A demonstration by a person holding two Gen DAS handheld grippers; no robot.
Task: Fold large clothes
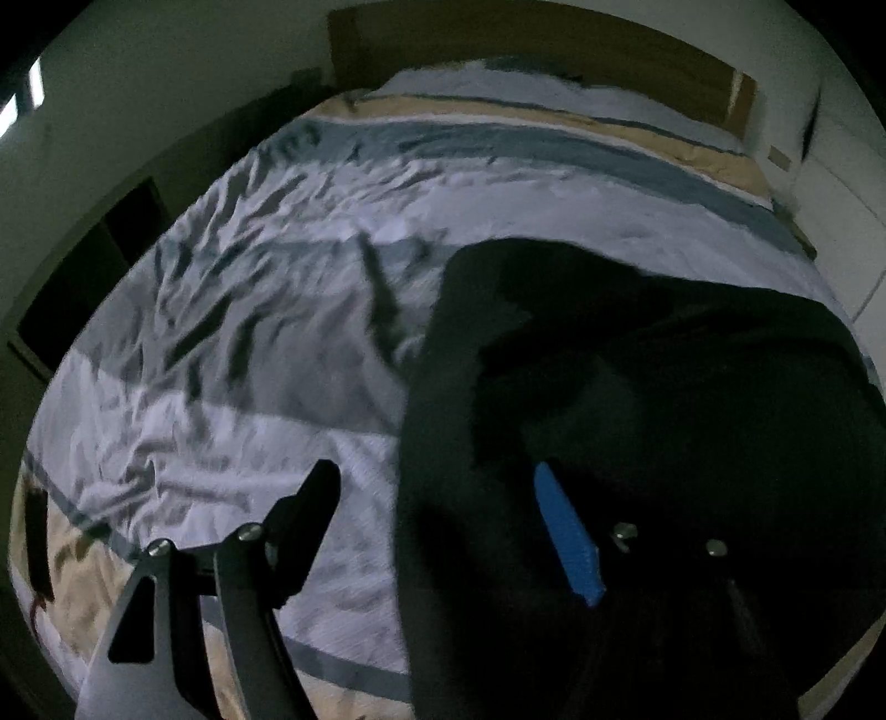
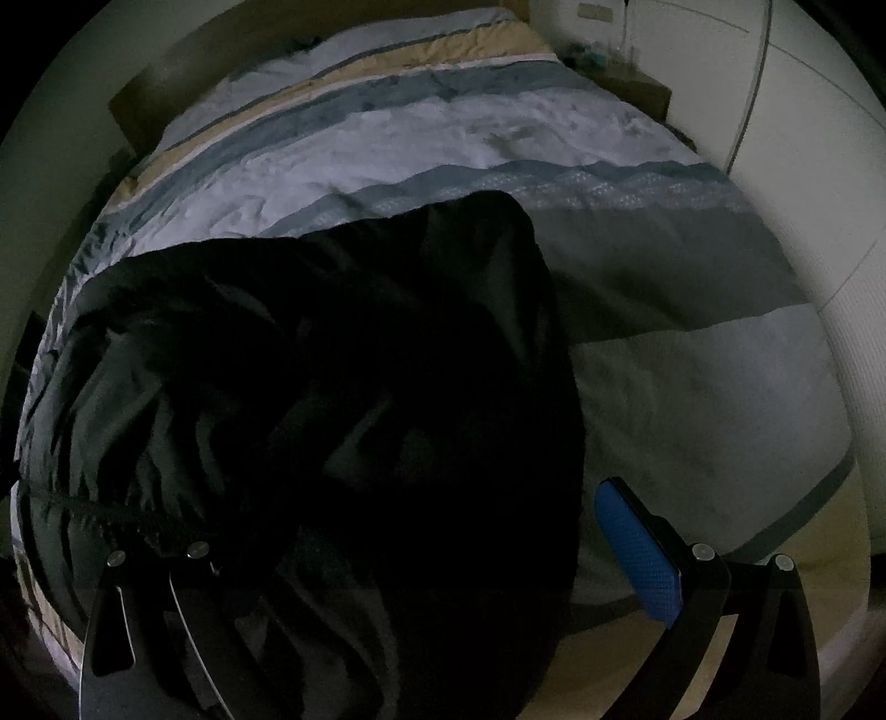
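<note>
A large black garment [image 1: 637, 399] lies bunched on a bed with a striped white, grey-blue and tan cover [image 1: 266, 310]. In the left wrist view my left gripper [image 1: 437, 487] is open; its left finger is over the cover and its blue-padded right finger [image 1: 565, 531] is over the garment's left edge. In the right wrist view the garment [image 2: 354, 399] fills the middle and left. My right gripper [image 2: 398, 526] is open above it, its blue-padded right finger [image 2: 637, 554] just past the garment's right edge; the left fingertip is lost in the dark cloth.
A wooden headboard [image 1: 526, 50] runs along the bed's far end. White wardrobe doors [image 2: 803, 138] stand close to the right side of the bed. A dark shelf unit [image 1: 83, 266] is at the left. The room is dim.
</note>
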